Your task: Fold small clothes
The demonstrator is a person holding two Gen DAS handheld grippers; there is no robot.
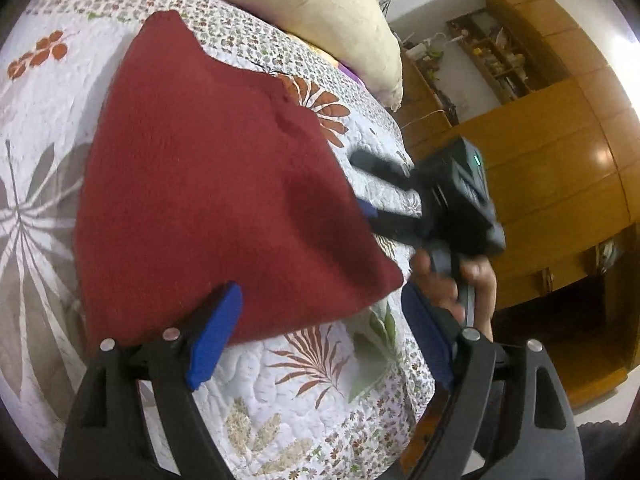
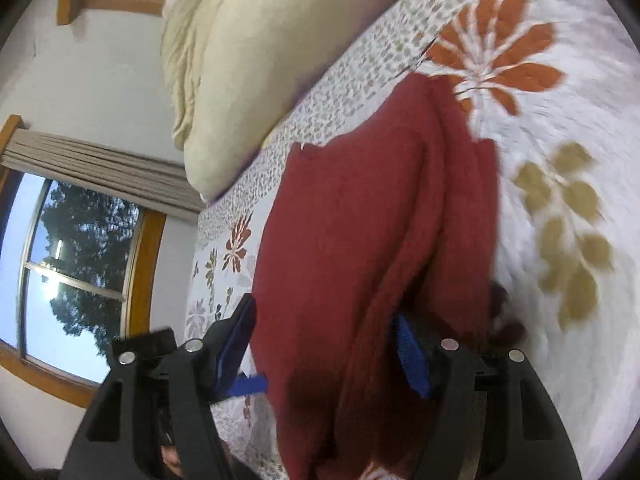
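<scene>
A dark red cloth [image 1: 224, 184] lies on a bed covered by a white quilt [image 1: 304, 392] printed with orange and tan leaves. In the left wrist view the left gripper [image 1: 320, 344] stands open, its 2 blue pads wide apart; the cloth's near corner reaches between them, touching the left pad [image 1: 216, 336] while the right pad is clear of it. Ahead and to the right of this gripper, the right gripper [image 1: 370, 188] comes in from the bed's edge, a hand [image 1: 456, 284] on its handle, its fingers against the cloth's right edge. In the right wrist view the right gripper [image 2: 328, 352] is also spread open, with the folded, layered cloth [image 2: 360, 220] filling the gap between its pads; whether the pads press the fabric cannot be told. A cream pillow [image 2: 256, 52] sits beyond the cloth, ahead and to the left of that gripper, with a window [image 2: 80, 264] further left.
</scene>
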